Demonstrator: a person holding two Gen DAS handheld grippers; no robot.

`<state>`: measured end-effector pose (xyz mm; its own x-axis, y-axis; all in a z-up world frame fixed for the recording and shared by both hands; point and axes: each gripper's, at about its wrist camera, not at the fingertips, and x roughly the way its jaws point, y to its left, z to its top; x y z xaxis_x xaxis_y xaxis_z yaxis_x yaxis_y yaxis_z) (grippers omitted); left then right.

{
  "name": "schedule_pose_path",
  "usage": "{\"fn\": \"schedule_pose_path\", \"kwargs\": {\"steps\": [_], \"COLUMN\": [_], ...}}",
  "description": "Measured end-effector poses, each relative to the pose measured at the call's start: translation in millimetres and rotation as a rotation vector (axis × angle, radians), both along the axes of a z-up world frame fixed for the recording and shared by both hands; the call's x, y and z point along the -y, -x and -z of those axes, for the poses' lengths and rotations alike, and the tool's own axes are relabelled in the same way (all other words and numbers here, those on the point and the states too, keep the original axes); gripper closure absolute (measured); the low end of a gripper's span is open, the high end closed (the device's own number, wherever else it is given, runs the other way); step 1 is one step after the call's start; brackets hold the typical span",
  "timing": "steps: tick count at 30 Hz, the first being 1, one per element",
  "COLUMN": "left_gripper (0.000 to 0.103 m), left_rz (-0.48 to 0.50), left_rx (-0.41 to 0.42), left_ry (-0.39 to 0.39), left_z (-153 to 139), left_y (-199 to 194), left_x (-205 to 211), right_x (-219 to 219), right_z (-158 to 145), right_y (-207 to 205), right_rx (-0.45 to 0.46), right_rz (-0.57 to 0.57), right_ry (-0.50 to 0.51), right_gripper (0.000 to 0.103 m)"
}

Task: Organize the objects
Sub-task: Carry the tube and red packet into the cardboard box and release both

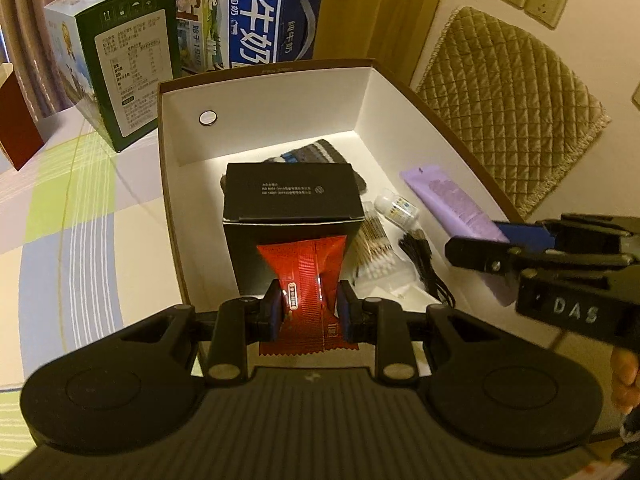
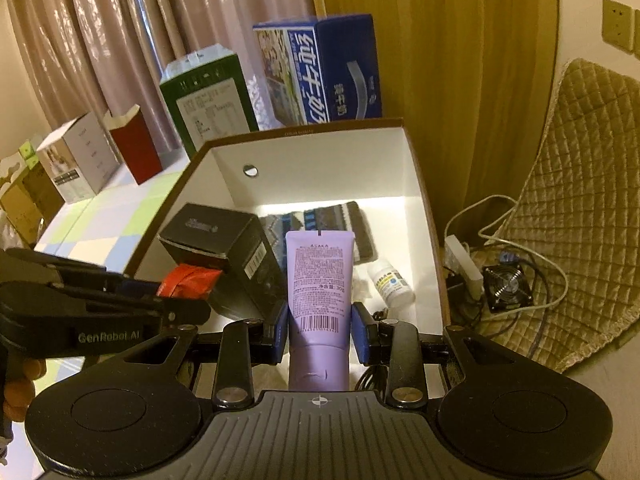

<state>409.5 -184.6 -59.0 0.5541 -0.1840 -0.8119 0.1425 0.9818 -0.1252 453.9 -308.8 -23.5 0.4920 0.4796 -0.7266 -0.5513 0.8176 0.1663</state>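
- My left gripper (image 1: pixel 308 306): pads pinched on a red packet (image 1: pixel 306 276), held over the near end of the open box (image 1: pixel 172 184).
- My right gripper (image 2: pixel 320 326): clamped on a purple tube (image 2: pixel 320 276), also above the box's near end.
- Inside the box: black carton (image 1: pixel 288 200), small white bottle (image 2: pixel 390 282), cotton swabs (image 1: pixel 374 248), black cable (image 1: pixel 420 258).
- Box's far end: striped cloth (image 2: pixel 340 220).

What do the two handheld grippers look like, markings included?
Both are matte black plastic with blue pads on the fingers, two round disc-shaped housings and a ribbed centre plate carrying a small crosshair mark. The left gripper reads "GenRobot.AI" on its side; the right gripper shows raised "DAS" lettering. No cables visible on either.
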Motion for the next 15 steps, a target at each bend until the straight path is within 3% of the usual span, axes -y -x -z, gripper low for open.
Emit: {"fn": "schedule_pose_path", "kwargs": {"steps": [15], "left_gripper": [0.080], "left_rz": [-0.005], "left_rx": [-0.013], "left_ry": [-0.025], "left_z": [17.0], "left_y": [-66.7], "left_x": [2.4], "right_x": [-24.4], "right_z": [24.8], "right_y": [-43.6], "right_rx": [-0.071], "right_rz": [0.015], "right_ry": [0.032], "right_gripper": [0.073]}}
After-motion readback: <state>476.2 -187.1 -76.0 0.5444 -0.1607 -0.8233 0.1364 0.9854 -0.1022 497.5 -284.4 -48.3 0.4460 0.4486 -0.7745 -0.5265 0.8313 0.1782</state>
